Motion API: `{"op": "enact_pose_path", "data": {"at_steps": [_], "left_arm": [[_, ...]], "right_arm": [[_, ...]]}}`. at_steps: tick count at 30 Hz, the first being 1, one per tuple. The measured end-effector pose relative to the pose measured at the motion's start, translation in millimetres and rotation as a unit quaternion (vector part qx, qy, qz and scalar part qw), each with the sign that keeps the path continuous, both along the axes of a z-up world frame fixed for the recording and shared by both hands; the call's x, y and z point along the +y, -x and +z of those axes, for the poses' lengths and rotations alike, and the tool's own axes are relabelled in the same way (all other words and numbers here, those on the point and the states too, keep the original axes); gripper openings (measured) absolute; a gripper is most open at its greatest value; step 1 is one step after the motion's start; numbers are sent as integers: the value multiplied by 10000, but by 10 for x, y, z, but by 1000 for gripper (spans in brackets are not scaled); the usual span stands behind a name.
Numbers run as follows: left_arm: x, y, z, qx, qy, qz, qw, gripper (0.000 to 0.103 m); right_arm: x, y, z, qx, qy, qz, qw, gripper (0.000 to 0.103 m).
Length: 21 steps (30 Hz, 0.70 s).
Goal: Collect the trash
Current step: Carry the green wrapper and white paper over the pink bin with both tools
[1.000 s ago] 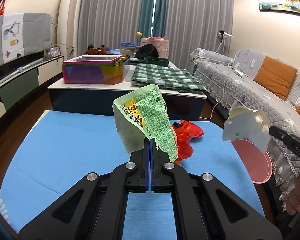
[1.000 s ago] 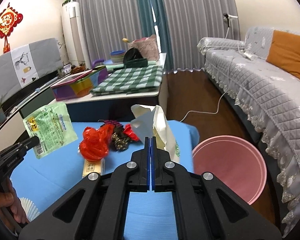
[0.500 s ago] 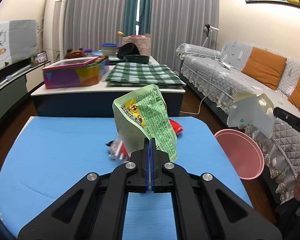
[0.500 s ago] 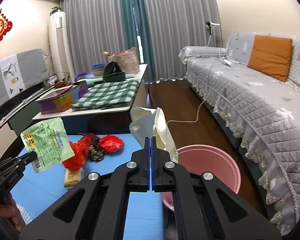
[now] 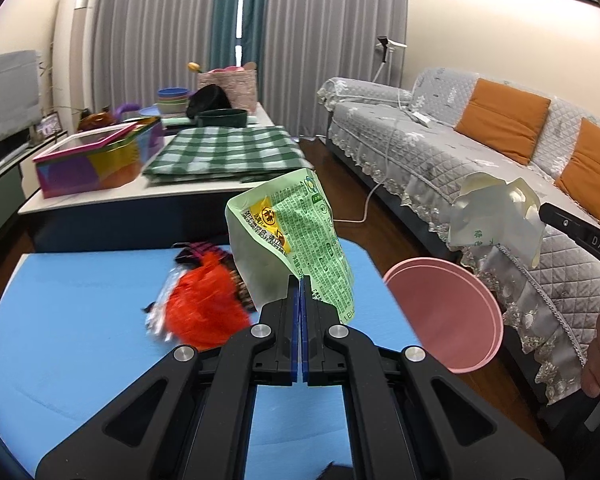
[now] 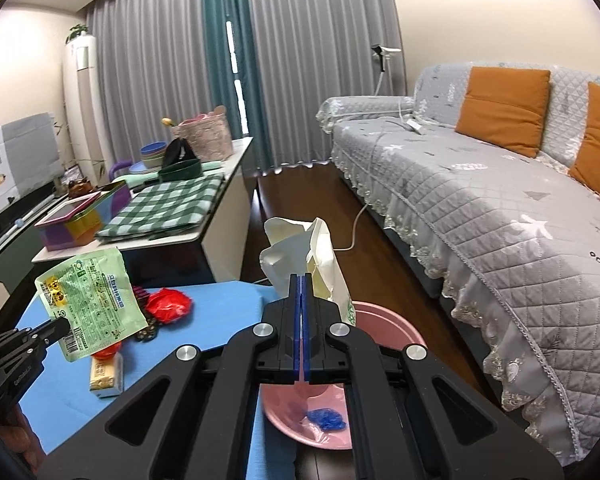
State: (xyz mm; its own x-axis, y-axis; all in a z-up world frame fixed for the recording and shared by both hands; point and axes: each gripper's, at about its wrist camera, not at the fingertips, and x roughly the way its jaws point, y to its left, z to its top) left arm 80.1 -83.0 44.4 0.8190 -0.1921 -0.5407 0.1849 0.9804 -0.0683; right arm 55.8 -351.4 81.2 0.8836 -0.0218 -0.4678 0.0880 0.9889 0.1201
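My left gripper (image 5: 300,280) is shut on a green snack wrapper (image 5: 296,232), held above the blue table (image 5: 80,340). The wrapper also shows in the right wrist view (image 6: 92,300). My right gripper (image 6: 302,280) is shut on a crumpled cream paper bag (image 6: 312,256), held over the pink bin (image 6: 384,328); the bag also shows in the left wrist view (image 5: 496,220). The pink bin (image 5: 448,312) stands off the table's right edge and holds a blue scrap (image 6: 328,420). Red crumpled plastic (image 5: 204,308), dark wrappers (image 5: 198,250) and a small yellow packet (image 6: 106,374) lie on the table.
A white coffee table (image 5: 140,196) behind carries a colourful box (image 5: 92,160), a green checked cloth (image 5: 224,152), bowls and a basket. A grey sofa (image 6: 480,208) with orange cushions runs along the right. A white cable (image 6: 354,228) lies on the wood floor.
Both grippers have swung right with their loads. The right gripper with the paper bag now hangs over the pink bin; the left gripper with the green wrapper is nearer the table's right edge.
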Motion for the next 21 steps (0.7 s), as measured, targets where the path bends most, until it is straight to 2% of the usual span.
{"op": "enact_pose_path", "data": {"at_steps": [10,21], "left_arm": [[-502,-193,48,9,-50,-331,9994,0],[-939,-412,-44,161,-124,-652,9977,0]], "right_arm": [[-300,-81,25,57,101,-289,9995,1],[-492,-185,-60,212,46,-461,9987,1]]}}
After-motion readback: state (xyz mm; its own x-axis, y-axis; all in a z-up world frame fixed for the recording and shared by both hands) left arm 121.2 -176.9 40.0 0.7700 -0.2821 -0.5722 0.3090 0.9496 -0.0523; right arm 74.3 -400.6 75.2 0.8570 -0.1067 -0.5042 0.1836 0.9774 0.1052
